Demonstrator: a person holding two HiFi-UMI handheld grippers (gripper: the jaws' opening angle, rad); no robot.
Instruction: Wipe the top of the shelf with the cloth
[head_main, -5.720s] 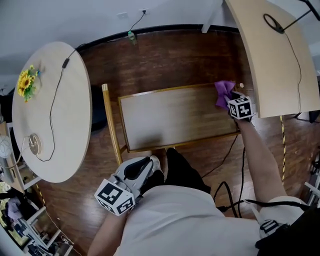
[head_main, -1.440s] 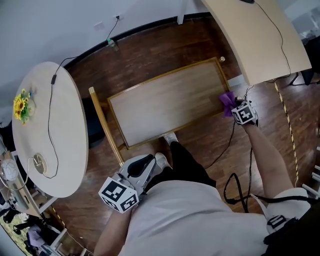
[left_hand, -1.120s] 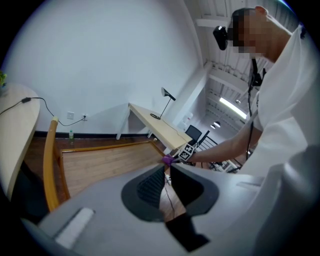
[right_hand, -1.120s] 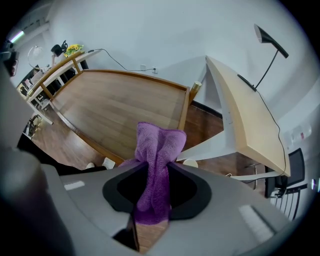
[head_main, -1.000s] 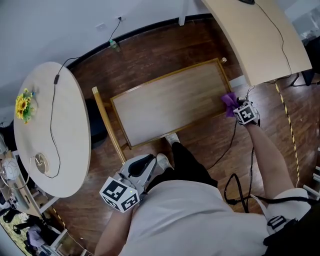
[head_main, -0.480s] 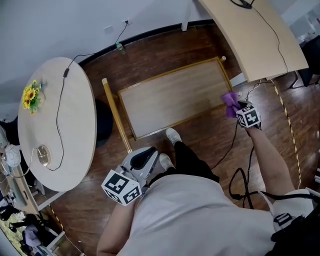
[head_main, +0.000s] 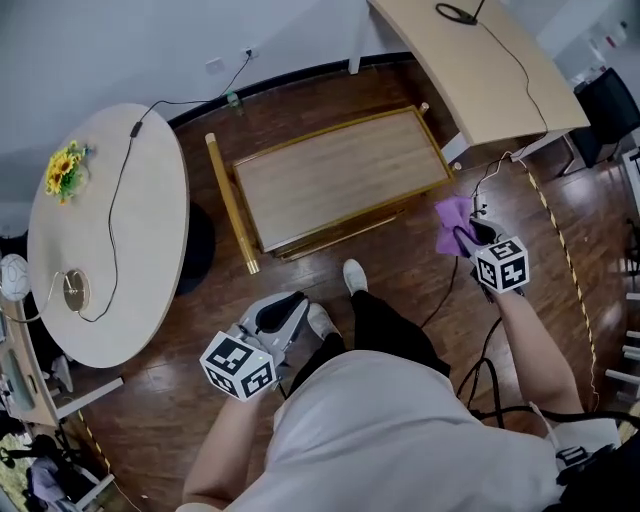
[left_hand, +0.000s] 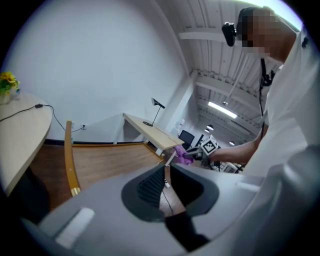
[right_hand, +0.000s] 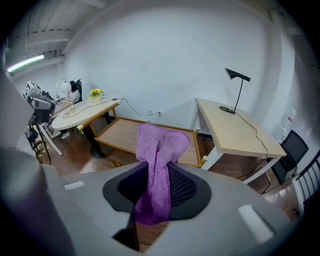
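The shelf (head_main: 340, 180) has a light wooden top in a gold frame and stands on the dark wood floor; its top is bare. My right gripper (head_main: 465, 235) is shut on the purple cloth (head_main: 452, 213), held over the floor to the right of the shelf and apart from it. In the right gripper view the cloth (right_hand: 160, 145) hangs up and over between the jaws of my right gripper (right_hand: 159, 167), with the shelf (right_hand: 130, 135) beyond. My left gripper (head_main: 285, 312) stays low by the person's legs, jaws together on nothing. The left gripper view shows my left gripper (left_hand: 164, 170), the shelf (left_hand: 110, 160) and the far cloth (left_hand: 182, 154).
A round pale table (head_main: 100, 220) with yellow flowers (head_main: 62, 168) and a cable stands left of the shelf. A long desk (head_main: 470, 60) runs behind it on the right, next to a black chair (head_main: 610, 110). Cables (head_main: 470, 310) trail on the floor by the person's shoe (head_main: 353, 275).
The right gripper has carried the cloth off the shelf's right end and out over the floor. The person has stepped back, so the shelf lies farther away. The left gripper stays by the body.
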